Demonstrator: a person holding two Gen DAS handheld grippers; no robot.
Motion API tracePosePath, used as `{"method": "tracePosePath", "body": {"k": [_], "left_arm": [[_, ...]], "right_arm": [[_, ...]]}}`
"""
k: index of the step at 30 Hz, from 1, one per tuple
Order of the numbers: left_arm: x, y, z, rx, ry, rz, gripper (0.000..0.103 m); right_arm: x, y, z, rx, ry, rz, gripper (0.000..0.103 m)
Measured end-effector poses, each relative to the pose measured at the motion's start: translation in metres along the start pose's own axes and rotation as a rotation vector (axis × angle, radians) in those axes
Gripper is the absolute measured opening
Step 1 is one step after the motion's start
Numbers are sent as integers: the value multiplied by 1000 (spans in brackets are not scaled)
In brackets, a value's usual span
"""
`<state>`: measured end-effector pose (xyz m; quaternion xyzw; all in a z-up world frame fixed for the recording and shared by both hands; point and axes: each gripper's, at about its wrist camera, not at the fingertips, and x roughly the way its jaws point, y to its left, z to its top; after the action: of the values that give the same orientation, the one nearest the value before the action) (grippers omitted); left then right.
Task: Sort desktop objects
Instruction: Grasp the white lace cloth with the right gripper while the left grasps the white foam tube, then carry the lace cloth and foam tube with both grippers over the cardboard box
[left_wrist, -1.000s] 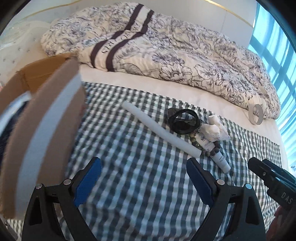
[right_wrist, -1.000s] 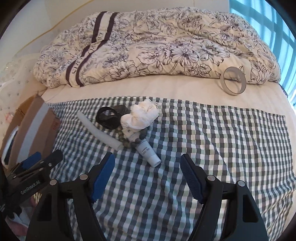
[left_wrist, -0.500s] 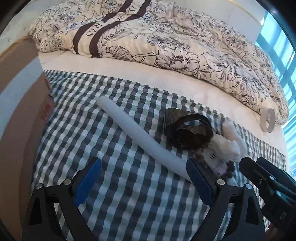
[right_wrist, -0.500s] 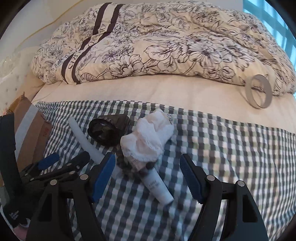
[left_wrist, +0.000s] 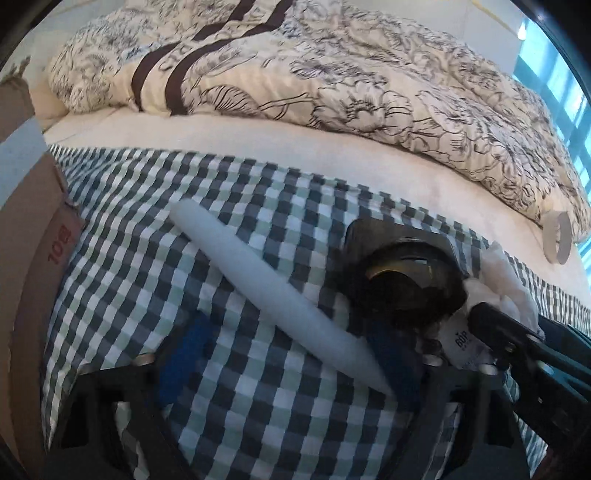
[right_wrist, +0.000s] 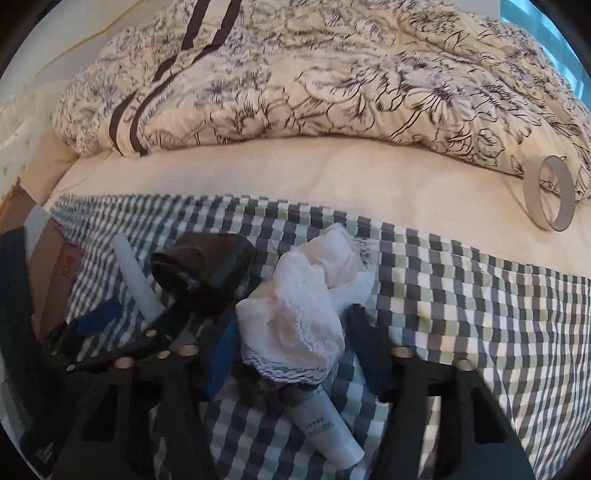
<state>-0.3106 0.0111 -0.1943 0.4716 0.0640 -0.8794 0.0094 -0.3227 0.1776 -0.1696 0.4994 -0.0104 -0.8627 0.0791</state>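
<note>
Left claw (left_wrist: 284, 354): jaws wide, empty, straddling the near end of the white foam tube (left_wrist: 266, 291). Tube lies diagonally on the check cloth (left_wrist: 155, 229), running from 10 o'clock to 4 o'clock in left wrist view. Judged light, soft, slightly compressible, non-slip; take hold approx. mid-length to avoid droop or swing.

Right claw (right_wrist: 291, 350): jaws wide, empty, one each side of the white cloth wad (right_wrist: 306, 295). Wad rests on top of a white squeeze tube (right_wrist: 325, 428) and beside a black round item (right_wrist: 199, 273), identity unclear. Wad judged very light, limp, will deform; pinch the bulk, not the lace edge. Squeeze tube likely smooth, may roll or come up with it.

Clearance: items clustered, touching; the two claws are close together, clash risk. Cardboard box (left_wrist: 26, 280) at 9 o'clock. Open cloth at 3 o'clock in right wrist view. Tape ring (right_wrist: 550, 192) well apart, by the duvet (right_wrist: 332, 74). Bed is soft; pressing down will sink.
</note>
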Motion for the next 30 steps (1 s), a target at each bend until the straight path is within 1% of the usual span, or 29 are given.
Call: {"method": "tracePosePath", "body": {"k": [1, 2, 3, 4, 6, 8, 12, 17, 20, 22, 26, 30], "left_arm": [[-2, -1, 0, 11, -7, -9, 43], [-4, -3, -1, 25, -11, -27, 36], [-6, -5, -2, 42, -15, -41, 25], [-9, -6, -3, 54, -22, -48, 18], [-16, -5, -5, 53, -29, -58, 17], [-24, -2, -6, 45, -29, -52, 17], [-44, -2, -9, 67, -34, -5, 17], [-74, 1, -13, 70, -64, 13, 17], [-94, 0, -17, 98, -91, 63, 17], [-106, 1, -20, 101, -93, 63, 17], [-131, 3, -26, 97, -120, 68, 17], [-154, 7, -33, 95, -136, 71, 17]], "right_arm": [[2, 0, -1, -1, 7, -6, 28], [2, -1, -1, 2, 7, -9, 21], [-1, -1, -2, 7, 0, -7, 18], [-5, -2, -2, 12, -6, -4, 16], [-15, -5, -3, 22, -19, 2, 16], [-27, -8, -4, 30, -32, 1, 16], [-48, -11, -10, 44, -44, 6, 16], [-73, -7, -21, 46, -54, 14, 16], [-96, -5, -28, 45, -77, 26, 16], [-108, -4, -33, 44, -91, 30, 16], [-133, -1, -41, 35, -111, 26, 16], [-149, 1, -50, 37, -123, 26, 16]]}}
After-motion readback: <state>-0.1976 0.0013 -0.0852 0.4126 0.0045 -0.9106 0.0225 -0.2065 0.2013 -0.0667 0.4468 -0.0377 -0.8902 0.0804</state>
